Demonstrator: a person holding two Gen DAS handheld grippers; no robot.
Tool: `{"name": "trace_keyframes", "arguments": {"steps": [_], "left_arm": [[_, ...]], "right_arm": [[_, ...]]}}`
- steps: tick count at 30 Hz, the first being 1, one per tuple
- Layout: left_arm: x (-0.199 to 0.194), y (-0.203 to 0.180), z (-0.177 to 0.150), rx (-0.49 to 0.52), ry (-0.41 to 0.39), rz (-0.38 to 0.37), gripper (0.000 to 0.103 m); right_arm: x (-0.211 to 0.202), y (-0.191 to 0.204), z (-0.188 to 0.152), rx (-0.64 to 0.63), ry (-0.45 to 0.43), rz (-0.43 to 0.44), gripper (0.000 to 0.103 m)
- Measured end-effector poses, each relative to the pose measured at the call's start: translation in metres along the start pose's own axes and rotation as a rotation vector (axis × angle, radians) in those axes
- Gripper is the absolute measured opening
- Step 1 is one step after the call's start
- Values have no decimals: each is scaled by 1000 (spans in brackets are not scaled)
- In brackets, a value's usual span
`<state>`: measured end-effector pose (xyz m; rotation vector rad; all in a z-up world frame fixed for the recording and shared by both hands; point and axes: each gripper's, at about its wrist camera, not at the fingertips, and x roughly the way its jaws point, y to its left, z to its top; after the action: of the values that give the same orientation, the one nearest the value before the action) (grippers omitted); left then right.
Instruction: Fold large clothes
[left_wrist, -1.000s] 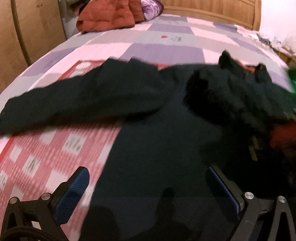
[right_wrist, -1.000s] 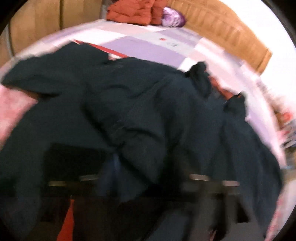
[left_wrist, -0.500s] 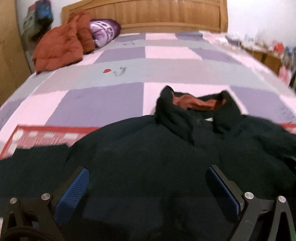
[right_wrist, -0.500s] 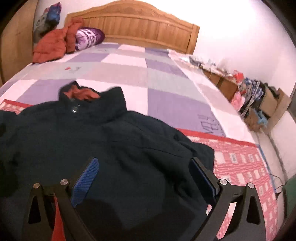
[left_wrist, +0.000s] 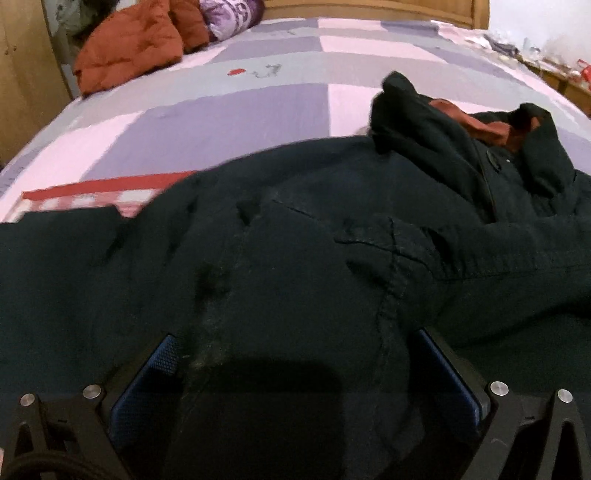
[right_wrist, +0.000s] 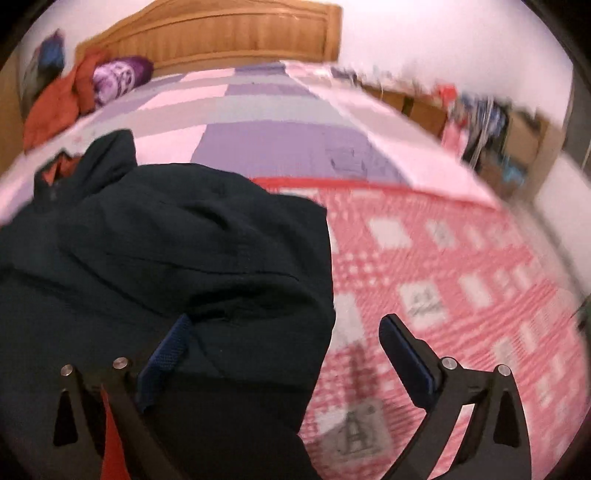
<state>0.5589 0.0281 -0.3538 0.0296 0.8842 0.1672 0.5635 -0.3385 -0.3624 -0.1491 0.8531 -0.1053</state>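
Note:
A large dark navy jacket (left_wrist: 295, 229) with a rust-red lining at its collar (left_wrist: 476, 118) lies on the bed, collar towards the headboard. It also shows in the right wrist view (right_wrist: 166, 251). My left gripper (left_wrist: 295, 354) is open low over the jacket's body, its blue pads on either side of a fold of cloth. My right gripper (right_wrist: 284, 336) is open at the jacket's right edge, with the left pad over the cloth and the right pad over the red checked sheet.
The bed has a pink, grey and purple patchwork cover (left_wrist: 258, 92) and a red checked sheet (right_wrist: 443, 258). A rust-red padded coat (left_wrist: 133, 48) and a purple pillow (right_wrist: 118, 77) lie by the wooden headboard (right_wrist: 229, 33). Cluttered boxes (right_wrist: 491, 122) stand at the right.
Both grippers have dropped closer to the jacket. The left view has shifted left along the body. The right gripper has swung right to the jacket's edge over the checked sheet.

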Motion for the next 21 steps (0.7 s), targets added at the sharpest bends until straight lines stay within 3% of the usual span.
{"name": "trace_keyframes", "arguments": {"steps": [3, 6, 9, 12, 13, 15, 17, 19, 21], "left_arm": [[-22, 13, -9, 18, -61, 57, 103], [-25, 44, -19, -12, -50, 63, 103], [-38, 54, -15, -38, -90, 95, 103], [-51, 58, -8, -75, -168, 130, 103], [-47, 58, -6, -76, -157, 144, 103], [-22, 60, -5, -68, -54, 153, 103], [1, 68, -11, -85, 28, 102, 103], [0, 67, -11, -63, 16, 98, 103], [-3, 63, -13, -21, 2, 109, 103]], "right_arm": [[-6, 3, 4, -61, -33, -84, 102], [-20, 16, 15, -110, -80, -145, 102], [-44, 43, 31, -96, -157, -47, 102], [-51, 77, 42, -111, -166, 23, 102], [-46, 87, 45, -107, -149, 33, 102], [-31, 102, 48, -90, -94, 65, 102], [-4, 99, 43, -89, -4, 2, 102], [11, 76, 32, -19, 39, 14, 102], [12, 56, 23, -34, 19, -45, 102]]}}
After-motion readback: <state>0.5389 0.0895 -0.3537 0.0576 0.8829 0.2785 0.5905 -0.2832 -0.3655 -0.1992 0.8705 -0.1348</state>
